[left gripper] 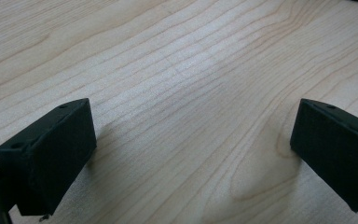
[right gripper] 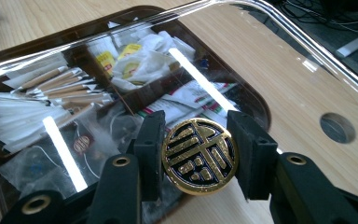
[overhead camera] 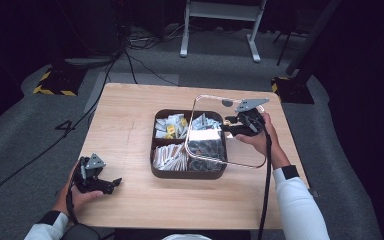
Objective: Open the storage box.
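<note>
A dark brown compartment box (overhead camera: 187, 175) stands in the middle of the table, holding tea bags (overhead camera: 170, 127) and paper sachets (overhead camera: 169, 157). Its clear lid (overhead camera: 240, 150) is lifted and tilted, covering the box's right half and reaching out past its right side. My right gripper (overhead camera: 230, 127) is shut on the lid's round gold-and-black knob (right gripper: 199, 156), one pad on each side. Through the lid (right gripper: 279, 70) I see wrapped sticks (right gripper: 60, 88) and yellow-labelled tea bags (right gripper: 130, 51). My left gripper (overhead camera: 111, 186) rests open on the bare wood (left gripper: 177, 70) at the near left, nothing between its jaws.
A small round hole (right gripper: 337, 127) pierces the lid near one edge. The wooden table (overhead camera: 130, 115) ends in grey carpet on all sides. Cables and a white stand's legs (overhead camera: 220, 35) lie on the floor beyond the far edge.
</note>
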`<state>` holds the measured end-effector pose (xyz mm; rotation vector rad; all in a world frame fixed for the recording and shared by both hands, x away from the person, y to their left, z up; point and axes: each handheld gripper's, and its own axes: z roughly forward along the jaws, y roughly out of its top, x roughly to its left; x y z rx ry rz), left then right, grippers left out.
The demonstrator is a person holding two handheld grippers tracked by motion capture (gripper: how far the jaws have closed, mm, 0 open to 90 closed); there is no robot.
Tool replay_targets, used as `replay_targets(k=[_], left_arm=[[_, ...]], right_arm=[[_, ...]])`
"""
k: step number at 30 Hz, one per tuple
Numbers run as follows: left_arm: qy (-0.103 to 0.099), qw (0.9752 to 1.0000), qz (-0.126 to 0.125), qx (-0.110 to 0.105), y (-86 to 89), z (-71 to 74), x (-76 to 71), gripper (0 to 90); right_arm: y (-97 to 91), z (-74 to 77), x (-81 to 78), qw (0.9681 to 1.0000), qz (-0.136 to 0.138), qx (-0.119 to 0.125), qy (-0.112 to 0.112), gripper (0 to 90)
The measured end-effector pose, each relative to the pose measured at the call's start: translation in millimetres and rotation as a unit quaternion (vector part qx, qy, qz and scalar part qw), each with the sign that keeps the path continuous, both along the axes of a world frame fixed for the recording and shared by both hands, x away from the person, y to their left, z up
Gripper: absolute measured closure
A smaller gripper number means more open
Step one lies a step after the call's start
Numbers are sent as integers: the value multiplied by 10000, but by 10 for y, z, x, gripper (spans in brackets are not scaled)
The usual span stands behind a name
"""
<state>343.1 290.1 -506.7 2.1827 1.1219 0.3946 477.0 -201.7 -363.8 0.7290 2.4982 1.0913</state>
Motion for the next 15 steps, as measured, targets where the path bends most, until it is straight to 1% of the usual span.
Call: replay_targets(k=[2,4,5,6,8,9,10,11,13,15], left_arm=[[8,10000,-8,6,1,2,1,4],[-12,10000,-4,11,2,0,2,4],[-12,10000,-4,11,2,0,2,4],[-10,10000,-4,10,2,1,2,4],[9,10000,-7,4,1,2,1,4],[9,10000,-7,4,1,2,1,4],[10,10000,-8,5,1,2,1,4],[2,10000,-2,1,0,0,0,4],[-12,10000,-3,10,1,0,2,3],[-2,10000,-10,14,2,2,2,3]], right_arm=[[-69,5,-10,10000,-51,-7,-2,589],[-181,5,-28,9999,-135,0,6,589],[-181,5,-28,9999,-135,0,6,589],[-259,3,-38,9998,-193,2,7,589],[-332,-3,-49,9997,-264,3,9,589],[-332,-3,-49,9997,-264,3,9,589],[-401,-10,-57,9995,-309,-1,17,589],[-401,-10,-57,9995,-309,-1,17,589],[-501,-12,-70,9992,-391,16,29,590],[-533,-10,-77,9991,-415,18,18,589]])
